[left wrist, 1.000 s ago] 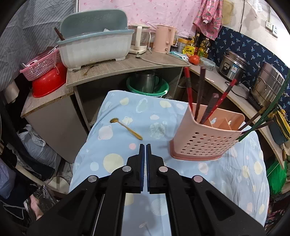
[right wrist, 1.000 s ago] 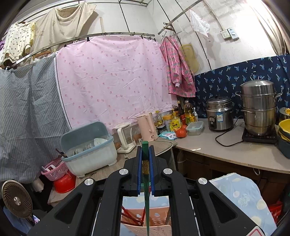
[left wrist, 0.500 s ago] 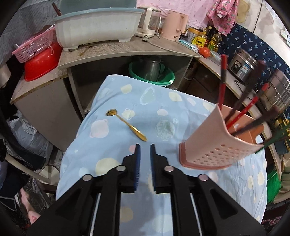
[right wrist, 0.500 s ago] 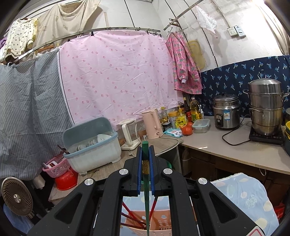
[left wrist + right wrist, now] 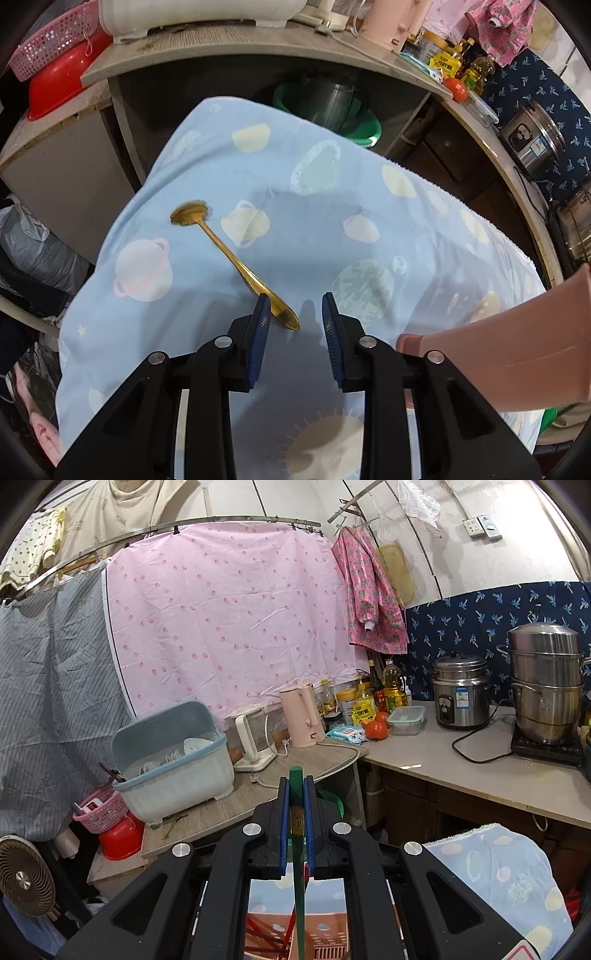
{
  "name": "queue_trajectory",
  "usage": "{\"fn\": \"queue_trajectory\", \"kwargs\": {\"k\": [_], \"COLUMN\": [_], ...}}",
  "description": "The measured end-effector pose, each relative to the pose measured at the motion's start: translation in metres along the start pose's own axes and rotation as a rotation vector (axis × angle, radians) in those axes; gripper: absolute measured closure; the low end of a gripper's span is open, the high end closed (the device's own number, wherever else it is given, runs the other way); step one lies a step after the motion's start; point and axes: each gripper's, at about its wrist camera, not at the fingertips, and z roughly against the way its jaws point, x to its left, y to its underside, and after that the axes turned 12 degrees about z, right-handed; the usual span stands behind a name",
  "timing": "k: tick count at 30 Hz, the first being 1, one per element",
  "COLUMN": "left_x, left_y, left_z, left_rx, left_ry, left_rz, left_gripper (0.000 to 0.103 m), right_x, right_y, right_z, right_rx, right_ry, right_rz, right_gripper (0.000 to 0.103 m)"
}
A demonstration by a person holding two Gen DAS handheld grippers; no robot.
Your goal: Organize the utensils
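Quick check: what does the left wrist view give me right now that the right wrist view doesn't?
Left wrist only: the gold spoon lying on the blue cloth, its handle end between the left gripper jaws, which have just been opening and do not press it.
Right wrist only: the right gripper shut on a green chopstick, hanging over red chopsticks in the holder; also the steel pots and the fan.
Both: the pink holder, cloth, pink kettle, rice cooker.
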Motion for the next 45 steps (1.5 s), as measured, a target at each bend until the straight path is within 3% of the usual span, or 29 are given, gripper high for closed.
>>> {"fn": "queue_trajectory", "kwargs": {"k": [2, 4, 10, 18, 23, 40, 42, 45], "left_x": [0.003, 0.005, 0.009, 0.012, 0.017, 0.011, 0.016, 0.022], "left_y": [0.002, 0.005, 0.018, 0.034, 0.038, 0.021, 0.018, 0.014], "left_z": [-0.005, -0.007, 0.005, 0.035, 0.050, 0.034, 0.032, 0.027], "left_rx": [0.022, 0.026, -0.010, -0.052, -0.058, -0.029, -0.017, -0.001], "left_ry": [0.013, 0.019, 0.009, 0.024, 0.057, 0.043, 0.056, 0.071], "left_rz": [0.007, 0.005, -0.041, -0.085, -0.072, -0.041, -0.015, 0.020], "left_gripper": [0.100, 0.103, 0.103, 0.103, 0.103, 0.102, 0.101, 0.084], "right_x": [-0.001, 0.000, 0.009, 0.011, 0.011, 0.003, 0.001, 0.000], "right_y": [-0.001, -0.004, -0.012, 0.001, 0.003, 0.031, 0.031, 0.033], "right_z": [-0.004, -0.008, -0.014, -0.005, 0.006, 0.028, 0.029, 0.031], "right_rx": [0.003, 0.002, -0.011, 0.015, 0.010, 0.079, 0.081, 0.078], "right_ry": [-0.004, -0.009, -0.020, -0.042, -0.037, -0.030, -0.032, -0.033], "right_rz": [-0.005, -0.006, 0.010, -0.018, -0.020, -0.037, -0.045, -0.051], "right_gripper": [0.096, 0.096, 0.096, 0.096, 0.096, 0.096, 0.096, 0.096]}}
